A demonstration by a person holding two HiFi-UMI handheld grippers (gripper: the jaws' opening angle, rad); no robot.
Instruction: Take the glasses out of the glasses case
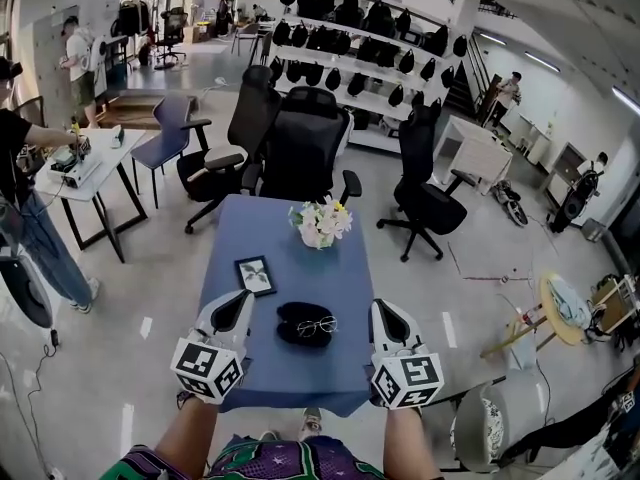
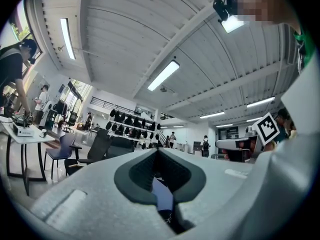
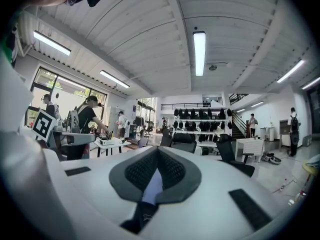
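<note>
Left tool (image 1: 238, 306), lower left of frame, at the near edge of the blue tabletop (image 1: 292, 370): jaws together, nothing between them. Right tool (image 1: 385, 315), lower right: jaws together, empty.

Between the two, lower centre: black glasses case (image 1: 293, 315) lying on the tabletop. The glasses (image 1: 317, 325) rest on its right part; cannot tell whether the case is open or closed. Neither tool touches it.

Beyond, left of centre: framed picture (image 1: 255, 274), lying flat. Far end: flower bouquet (image 1: 321, 222). Behind the tabletop: black office chair (image 1: 305, 143).
</note>
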